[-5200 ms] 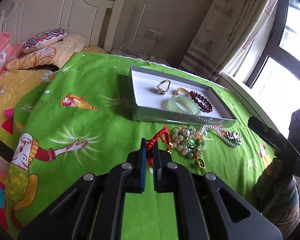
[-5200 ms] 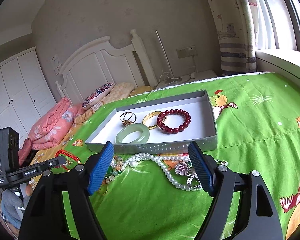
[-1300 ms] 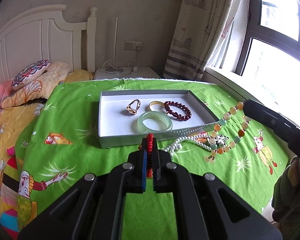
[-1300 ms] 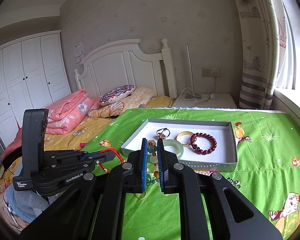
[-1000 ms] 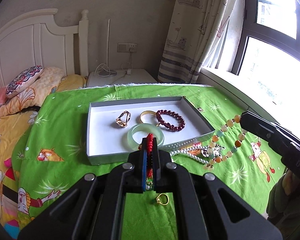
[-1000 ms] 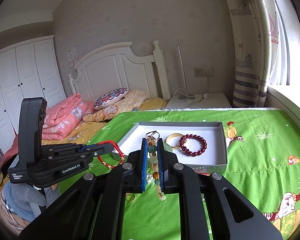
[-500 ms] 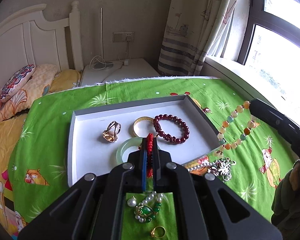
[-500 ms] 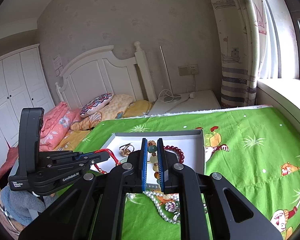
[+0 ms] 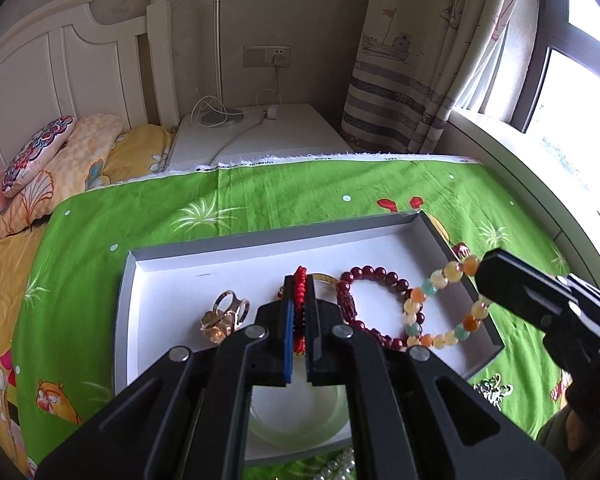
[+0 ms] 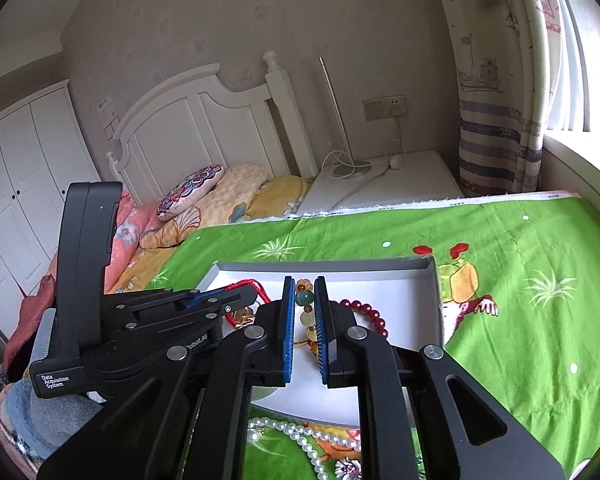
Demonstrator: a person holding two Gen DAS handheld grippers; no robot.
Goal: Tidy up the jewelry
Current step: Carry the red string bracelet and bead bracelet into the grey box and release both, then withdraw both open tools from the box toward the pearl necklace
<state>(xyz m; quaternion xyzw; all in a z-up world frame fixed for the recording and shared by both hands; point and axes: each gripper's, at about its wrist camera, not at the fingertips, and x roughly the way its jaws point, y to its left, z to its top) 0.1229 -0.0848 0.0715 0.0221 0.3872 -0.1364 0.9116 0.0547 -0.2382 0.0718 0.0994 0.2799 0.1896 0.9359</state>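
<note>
A grey tray with a white floor lies on the green bedspread. It holds a gold ring, a dark red bead bracelet, a gold bangle and a pale green jade bangle. My left gripper is shut on a red cord bracelet above the tray. My right gripper is shut on a multicoloured bead bracelet, which hangs over the tray's right side in the left wrist view. The tray also shows in the right wrist view.
A pearl necklace and a silver pendant lie on the spread in front of the tray. Pillows and a white headboard are at the far left. A white nightstand with a lamp stands behind. Curtain and window are at the right.
Both grippers have moved forward over the tray, each still holding its bracelet. The tray now fills more of both views, and the loose jewelry has dropped to the bottom edge.
</note>
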